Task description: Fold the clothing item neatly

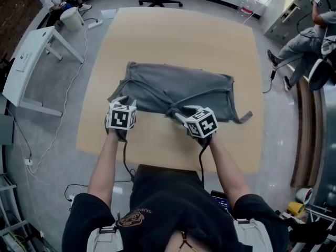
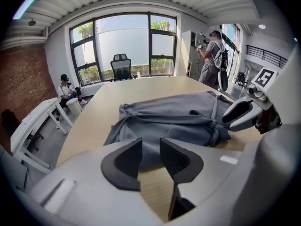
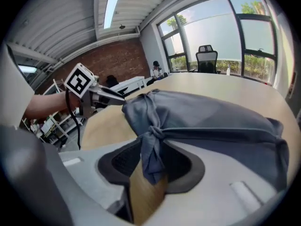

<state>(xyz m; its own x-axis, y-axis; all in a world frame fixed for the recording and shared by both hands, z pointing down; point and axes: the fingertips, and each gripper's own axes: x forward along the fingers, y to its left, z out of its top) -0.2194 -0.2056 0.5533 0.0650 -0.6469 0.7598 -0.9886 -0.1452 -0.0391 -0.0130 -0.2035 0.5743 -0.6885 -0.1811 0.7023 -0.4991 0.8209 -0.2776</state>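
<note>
Across the middle of the tan table (image 1: 157,35) lies the grey garment (image 1: 178,91), spread roughly flat but rumpled, its near hem drawn in towards the person, who stands at the table's near edge, and one loose strip (image 1: 244,117) trailing off at the right corner. Both hand-held grippers sit at that near hem, well apart from each other, probably so each can work one side of the fold. The left gripper (image 2: 150,157) points down at the hem with its jaws parted and nothing between them; bare table shows through the gap, and the cloth begins just beyond the tips. The right gripper (image 3: 151,161) also has its jaws apart, but a twisted bunch of fabric (image 3: 151,145) hangs down between the pads, which do not appear to press on it. That bunch gathers the hem into tight creases, so it looks as though the cloth here needs letting go and smoothing before any neat fold can be laid. The folding seems at an early stage.
</note>
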